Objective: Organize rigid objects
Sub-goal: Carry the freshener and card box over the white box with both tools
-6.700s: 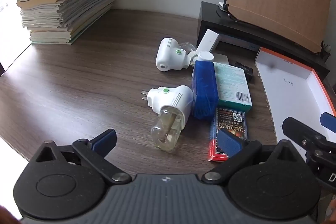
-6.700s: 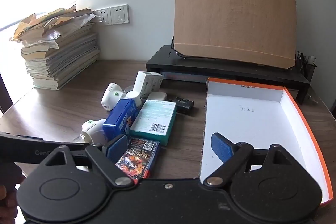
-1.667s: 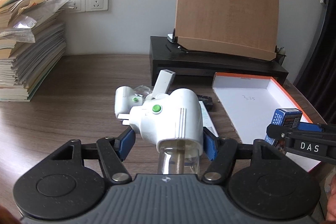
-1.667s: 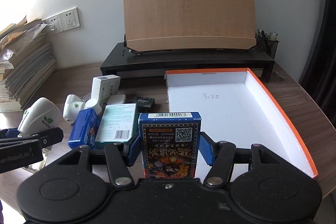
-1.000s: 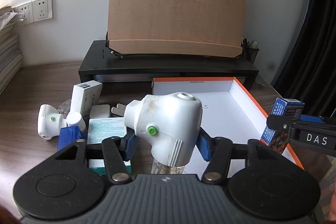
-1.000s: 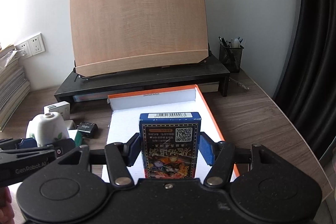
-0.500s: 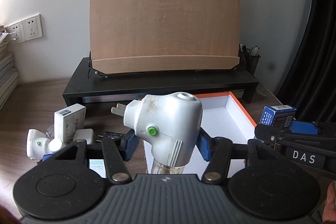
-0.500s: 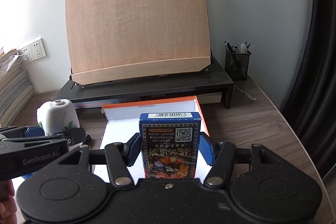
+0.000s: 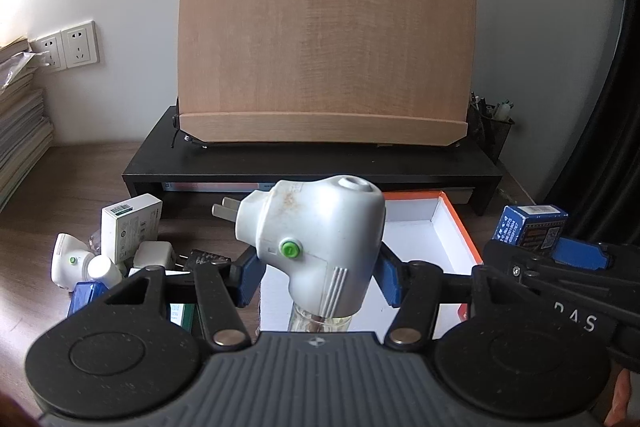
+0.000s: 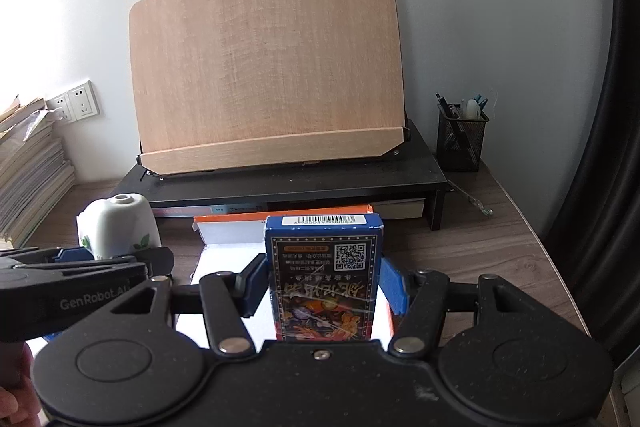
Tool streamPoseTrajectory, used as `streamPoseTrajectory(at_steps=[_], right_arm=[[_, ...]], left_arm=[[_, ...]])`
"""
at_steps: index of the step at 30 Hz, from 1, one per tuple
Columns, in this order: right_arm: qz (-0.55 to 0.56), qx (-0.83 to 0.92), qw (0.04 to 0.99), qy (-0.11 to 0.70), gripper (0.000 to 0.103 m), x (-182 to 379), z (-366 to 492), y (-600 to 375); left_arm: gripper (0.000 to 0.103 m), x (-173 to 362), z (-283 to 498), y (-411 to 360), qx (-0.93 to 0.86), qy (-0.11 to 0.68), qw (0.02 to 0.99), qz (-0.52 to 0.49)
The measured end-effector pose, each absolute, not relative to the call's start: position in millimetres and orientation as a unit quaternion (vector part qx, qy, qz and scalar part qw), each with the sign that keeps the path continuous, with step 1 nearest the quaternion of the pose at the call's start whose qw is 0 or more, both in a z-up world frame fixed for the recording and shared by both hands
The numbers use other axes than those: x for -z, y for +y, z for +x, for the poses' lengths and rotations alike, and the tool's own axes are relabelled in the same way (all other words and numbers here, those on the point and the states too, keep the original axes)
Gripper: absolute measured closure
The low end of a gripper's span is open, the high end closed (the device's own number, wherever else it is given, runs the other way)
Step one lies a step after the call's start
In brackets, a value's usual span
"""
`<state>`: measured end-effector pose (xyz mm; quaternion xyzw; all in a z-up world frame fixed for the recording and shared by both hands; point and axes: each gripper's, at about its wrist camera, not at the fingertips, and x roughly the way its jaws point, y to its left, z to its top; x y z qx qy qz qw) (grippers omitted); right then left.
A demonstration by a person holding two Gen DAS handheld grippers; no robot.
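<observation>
Both loads are now hanging over the orange-rimmed box (image 9: 456, 223) instead of the clutter. Through the left wrist view, I am seeing the left tongs (image 9: 316, 277) clamping the white plug-in mosquito repeller (image 9: 316, 239); the leftover boxes and second repeller (image 9: 70, 261) are waiting on the desk (image 9: 80, 183). Through the right wrist view, the right tongs (image 10: 324, 287) are gripping the blue card box (image 10: 324, 279) above the box. Nothing is lying inside yet.

1. Left wrist view looks forward and down along its fingers, close over the desk (image 9: 92, 163).
2. Right wrist view faces likewise, from the right.
3. Both share the wooden board (image 9: 324, 39) (image 10: 264, 67) and orange box (image 9: 460, 227) (image 10: 224, 231).
</observation>
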<state>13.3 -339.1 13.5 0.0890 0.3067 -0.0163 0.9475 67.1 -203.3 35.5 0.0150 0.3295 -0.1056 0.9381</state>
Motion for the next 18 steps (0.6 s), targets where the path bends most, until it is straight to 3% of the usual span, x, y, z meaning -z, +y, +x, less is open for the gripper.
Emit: streamPoseTrajectory(at_steps=[18], right_arm=[[0.076,0.027,0.943,0.322,0.032,-13.5,19.4,-331.7]], left_arm=[[0.045,-30.0,78.3,-200.6,0.084,0.347,0.934,-0.002]])
